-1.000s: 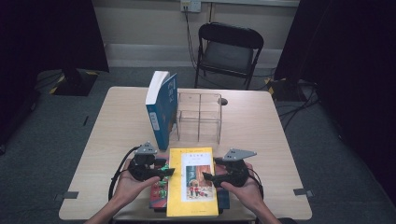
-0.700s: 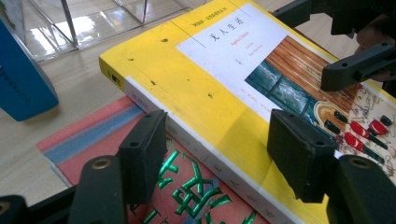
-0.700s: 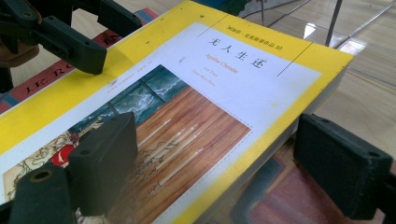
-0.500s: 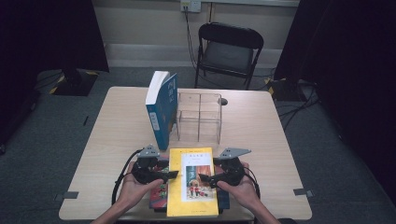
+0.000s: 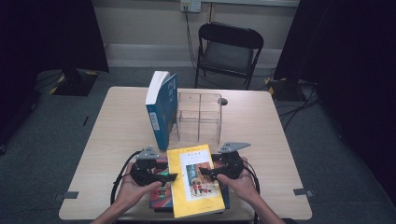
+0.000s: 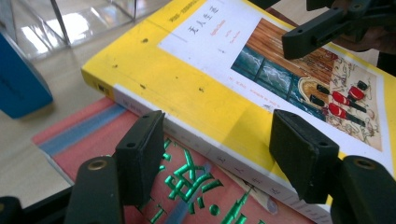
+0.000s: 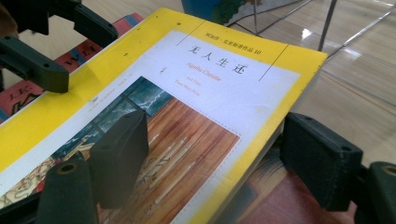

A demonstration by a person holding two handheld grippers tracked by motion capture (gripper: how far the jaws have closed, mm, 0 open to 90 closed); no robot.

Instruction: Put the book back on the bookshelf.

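Observation:
A yellow paperback [image 5: 194, 182] lies on a red book [image 5: 160, 195] near the table's front edge. My left gripper [image 5: 171, 177] is at its spine side. In the left gripper view the jaws [image 6: 219, 140] straddle the yellow book [image 6: 210, 70], one pad low by the red book [image 6: 88, 144], one over the cover, and they have just been opening. My right gripper [image 5: 205, 171] is at the opposite edge. Its jaws [image 7: 217, 135] have just been closing on the yellow book [image 7: 210, 88], one pad on the cover and one under the page edge.
A blue book [image 5: 161, 109] stands upright mid-table beside a clear acrylic organiser [image 5: 198, 116]. A small dark object [image 5: 224, 101] lies behind the organiser. A black folding chair [image 5: 229, 46] stands beyond the far edge. Bare tabletop [image 5: 271, 126] stretches to the right and left.
Both hands stay at the yellow book's sides, shifted only slightly. The books have not visibly moved.

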